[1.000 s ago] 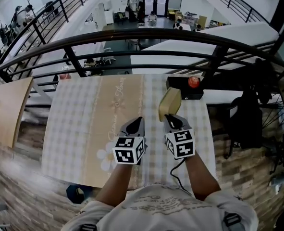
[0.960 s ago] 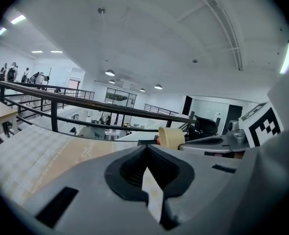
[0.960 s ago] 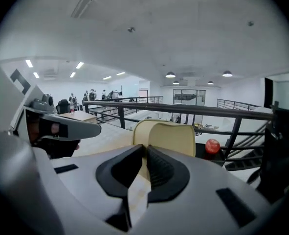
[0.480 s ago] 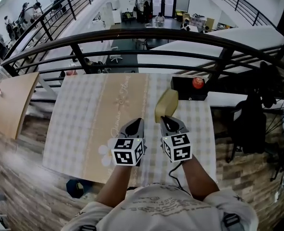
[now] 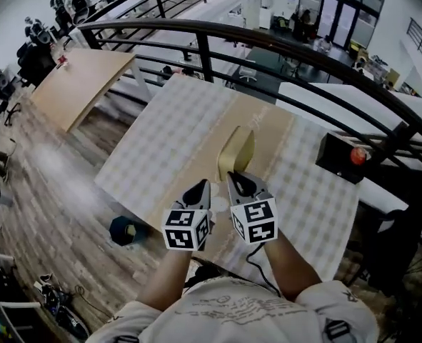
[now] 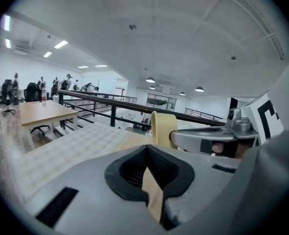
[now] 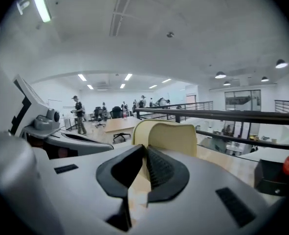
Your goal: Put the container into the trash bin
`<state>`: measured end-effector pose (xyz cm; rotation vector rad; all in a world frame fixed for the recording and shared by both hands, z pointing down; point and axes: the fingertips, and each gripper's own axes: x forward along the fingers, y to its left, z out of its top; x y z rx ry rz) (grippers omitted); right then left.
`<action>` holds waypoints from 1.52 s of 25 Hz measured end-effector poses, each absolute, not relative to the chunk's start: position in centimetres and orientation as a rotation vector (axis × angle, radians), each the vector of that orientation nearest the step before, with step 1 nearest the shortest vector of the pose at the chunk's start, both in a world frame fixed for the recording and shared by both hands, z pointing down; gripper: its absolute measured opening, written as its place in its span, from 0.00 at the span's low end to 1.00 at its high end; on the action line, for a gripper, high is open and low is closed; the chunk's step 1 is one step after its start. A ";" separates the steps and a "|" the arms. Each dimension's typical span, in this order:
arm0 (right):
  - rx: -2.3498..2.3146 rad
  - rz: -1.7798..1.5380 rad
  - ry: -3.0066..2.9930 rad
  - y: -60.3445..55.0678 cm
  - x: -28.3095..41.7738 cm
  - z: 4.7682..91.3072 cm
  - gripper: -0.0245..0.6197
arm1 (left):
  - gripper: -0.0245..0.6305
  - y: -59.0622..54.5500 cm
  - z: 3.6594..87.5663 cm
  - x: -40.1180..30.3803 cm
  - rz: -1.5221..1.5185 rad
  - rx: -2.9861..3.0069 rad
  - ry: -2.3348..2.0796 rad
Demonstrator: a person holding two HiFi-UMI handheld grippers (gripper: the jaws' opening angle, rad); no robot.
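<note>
While the container is held up over the table, I'd carry it with a firm pinch and release only once it hangs right over the bin's mouth. A dark round thing on the floor, down and left of the left gripper, may be that bin, but I cannot tell. The left gripper's jaws are together on nothing. Just to its right, the right gripper is clamped on the beige container's lower edge — it stands upright ahead of the jaws.
</note>
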<state>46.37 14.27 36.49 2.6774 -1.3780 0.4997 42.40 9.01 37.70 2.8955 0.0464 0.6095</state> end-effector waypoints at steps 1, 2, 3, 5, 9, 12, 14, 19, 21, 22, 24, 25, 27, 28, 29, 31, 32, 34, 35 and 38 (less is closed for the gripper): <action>2.644 0.489 -1.441 11.9 45.4 36.1 0.08 | 0.05 6.9 37.4 41.3 0.597 2.891 -0.017; 2.611 0.481 -1.497 9.8 44.2 35.8 0.08 | 0.05 5.1 37.0 40.1 0.583 2.885 -0.075; 2.582 0.477 -1.547 8.4 43.0 35.4 0.08 | 0.05 3.9 36.6 38.7 0.568 2.878 -0.126; 2.522 0.466 -1.636 7.5 40.1 35.0 0.08 | 0.05 3.4 35.9 35.6 0.541 2.867 -0.221; 2.364 0.421 -1.824 6.8 34.0 36.7 0.08 | 0.05 3.7 37.4 28.9 0.472 2.844 -0.447; 2.248 0.423 -1.912 3.4 29.6 38.8 0.08 | 0.05 0.6 39.0 24.7 0.446 2.812 -0.565; 2.180 0.410 -1.949 0.3 27.3 39.2 0.08 | 0.05 -2.3 39.0 22.6 0.415 2.793 -0.623; 2.034 0.383 -2.042 -6.7 21.3 38.2 0.08 | 0.05 -8.6 37.7 16.6 0.349 2.748 -0.756; 1.979 0.376 -2.081 -8.9 18.8 37.9 0.08 | 0.05 -10.8 37.2 13.9 0.327 2.730 -0.815; 1.951 0.376 -2.102 -9.9 17.5 37.8 0.08 | 0.05 -11.7 37.0 12.5 0.321 2.720 -0.844; 1.902 0.387 -2.138 -11.3 15.1 38.0 0.08 | 0.05 -13.0 37.2 9.7 0.315 2.692 -0.897; 1.879 0.392 -2.152 -11.9 14.0 38.2 0.08 | 0.05 -13.5 37.4 8.4 0.309 2.673 -0.923; 1.826 0.389 -2.184 -13.3 11.9 38.6 0.08 | 0.05 -14.6 38.2 6.1 0.293 2.634 -0.977; 1.793 0.383 -2.201 -14.0 10.9 38.8 0.08 | 0.05 -15.2 38.6 5.0 0.286 2.616 -1.005; 1.759 0.380 -2.216 -14.7 9.9 39.2 0.08 | 0.05 -15.7 39.0 4.1 0.282 2.598 -1.033; 1.688 0.388 -2.242 -15.9 7.8 40.3 0.08 | 0.05 -16.5 39.9 2.0 0.285 2.558 -1.085; 1.652 0.398 -2.253 -16.4 6.8 40.9 0.08 | 0.05 -16.9 40.5 0.9 0.292 2.535 -1.110; 1.587 0.415 -2.273 -17.3 4.8 42.2 0.08 | 0.05 -17.6 41.8 -1.3 0.309 2.485 -1.156; 1.557 0.418 -2.284 -18.0 4.0 42.8 0.08 | 0.05 -18.2 42.4 -2.2 0.317 2.464 -1.177; 1.467 0.435 -2.321 -20.2 1.4 44.6 0.08 | 0.05 -20.1 44.0 -5.1 0.344 2.403 -1.239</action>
